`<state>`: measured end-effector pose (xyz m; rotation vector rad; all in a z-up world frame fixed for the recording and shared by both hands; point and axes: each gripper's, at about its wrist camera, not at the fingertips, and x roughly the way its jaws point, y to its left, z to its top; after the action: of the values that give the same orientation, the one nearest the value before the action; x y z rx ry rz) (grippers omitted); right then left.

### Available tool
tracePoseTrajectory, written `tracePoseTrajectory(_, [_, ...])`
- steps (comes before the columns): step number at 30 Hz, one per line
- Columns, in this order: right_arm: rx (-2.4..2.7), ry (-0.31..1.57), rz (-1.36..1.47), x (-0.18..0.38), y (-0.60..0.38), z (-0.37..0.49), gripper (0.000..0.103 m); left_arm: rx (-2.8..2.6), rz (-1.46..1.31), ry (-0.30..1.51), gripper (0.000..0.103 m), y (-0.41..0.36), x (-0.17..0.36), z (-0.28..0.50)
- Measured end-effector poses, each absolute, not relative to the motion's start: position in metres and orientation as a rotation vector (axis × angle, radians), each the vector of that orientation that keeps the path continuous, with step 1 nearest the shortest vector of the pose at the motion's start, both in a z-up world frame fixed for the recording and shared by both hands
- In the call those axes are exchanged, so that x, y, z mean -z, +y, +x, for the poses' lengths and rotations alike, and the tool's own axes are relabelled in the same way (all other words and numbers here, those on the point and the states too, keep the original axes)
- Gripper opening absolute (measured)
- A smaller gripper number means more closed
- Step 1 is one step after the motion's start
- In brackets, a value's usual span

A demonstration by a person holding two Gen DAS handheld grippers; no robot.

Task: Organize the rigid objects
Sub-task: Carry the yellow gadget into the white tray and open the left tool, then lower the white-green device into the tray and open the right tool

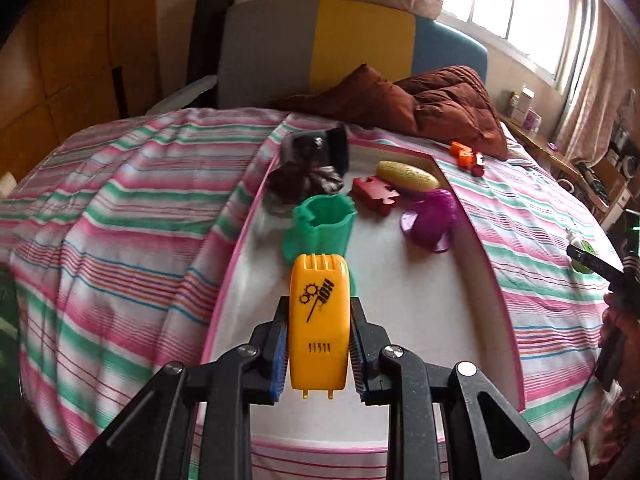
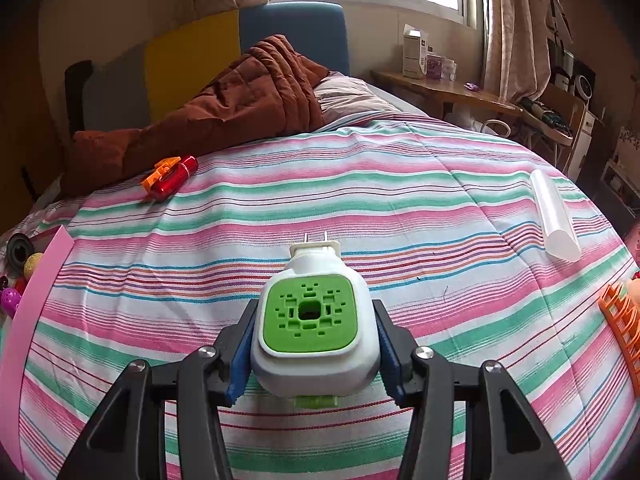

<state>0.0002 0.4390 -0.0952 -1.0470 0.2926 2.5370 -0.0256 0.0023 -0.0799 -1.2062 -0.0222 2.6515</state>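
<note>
My left gripper (image 1: 319,312) is shut on a yellow plastic toy piece (image 1: 319,320) with a black gear logo, held above the white inside of a pink-rimmed box (image 1: 400,300). In the box lie a green cup (image 1: 320,232), a purple cup (image 1: 430,220) on its side, a red puzzle-shaped block (image 1: 374,194), a yellow oval toy (image 1: 408,176) and dark items (image 1: 308,168). My right gripper (image 2: 314,320) is shut on a white plug-in device with a green face (image 2: 312,320), held over the striped bedspread. It also shows at the right edge of the left wrist view (image 1: 584,256).
An orange and red toy (image 2: 170,176) lies on the striped bedspread (image 2: 360,200) near a brown quilt (image 2: 224,108). A white tube (image 2: 554,216) and an orange ribbed piece (image 2: 622,320) lie at the right. The box's pink rim (image 2: 24,320) is at the left. A wooden shelf (image 2: 448,88) stands by the window.
</note>
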Motion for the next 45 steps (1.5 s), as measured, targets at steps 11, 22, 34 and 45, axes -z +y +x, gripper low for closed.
tracePoseTrajectory(11, [-2.554,0.301,-1.038,0.088,0.436,0.005,0.053,-2.682,-1.231,-0.050,0.027,-0.006,0.089,-0.036])
tracePoseTrajectory(22, [-2.681,0.371,-1.031,0.061,0.399,0.020,0.053,-2.698,-1.223,-0.098,0.043,-0.013,0.082,-0.024])
tracePoseTrajectory(34, [-2.915,0.490,-1.131,0.034,0.310,0.013,0.053,-2.711,-1.105,-0.197,0.091,-0.009,0.056,-0.003])
tracePoseTrajectory(45, [-3.099,0.356,-1.281,0.028,0.217,-0.009,0.052,-2.722,-1.132,-0.241,0.097,-0.019,0.058,0.003])
